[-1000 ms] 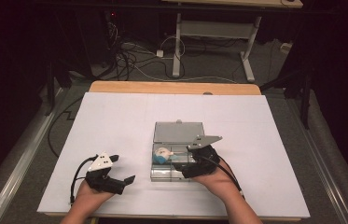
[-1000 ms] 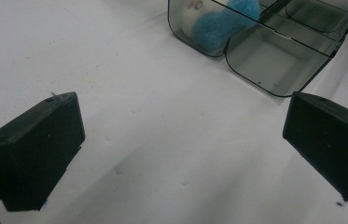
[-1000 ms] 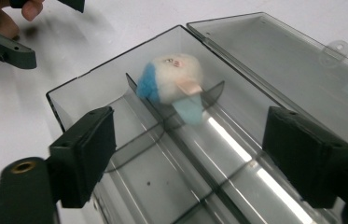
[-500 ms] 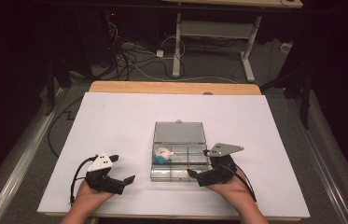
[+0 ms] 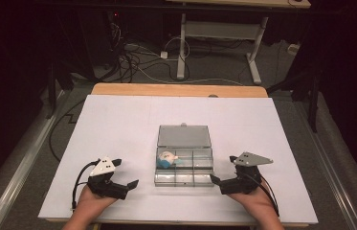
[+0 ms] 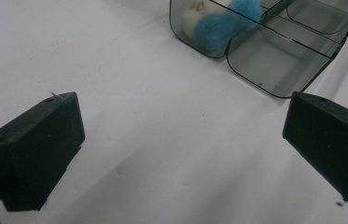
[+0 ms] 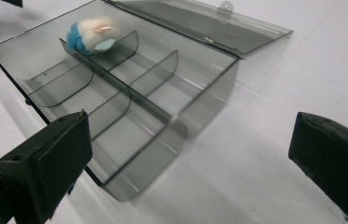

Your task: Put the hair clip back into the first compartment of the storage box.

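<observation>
Clear divided box point(image 5: 184, 165) sits mid-table point(image 5: 118, 124), lid point(image 5: 183, 136) laid back flat at 12 o'clock. A small blue-and-white plush toy point(image 5: 168, 159) lies in its far-left compartment. Right claw point(image 5: 216, 179), at the box's 4 o'clock, jaws wide after just opening, grips nothing. Left claw point(image 5: 130, 184), at 8 o'clock, gapes empty.

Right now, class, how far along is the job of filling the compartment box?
Done: the blue-and-white plush toy lies in a far corner compartment of the open clear box. In hand: nothing; the right gripper, jaws just opening, sits empty beside the box, the left gripper open and empty. Left: the other compartments are empty, lid open.
</observation>
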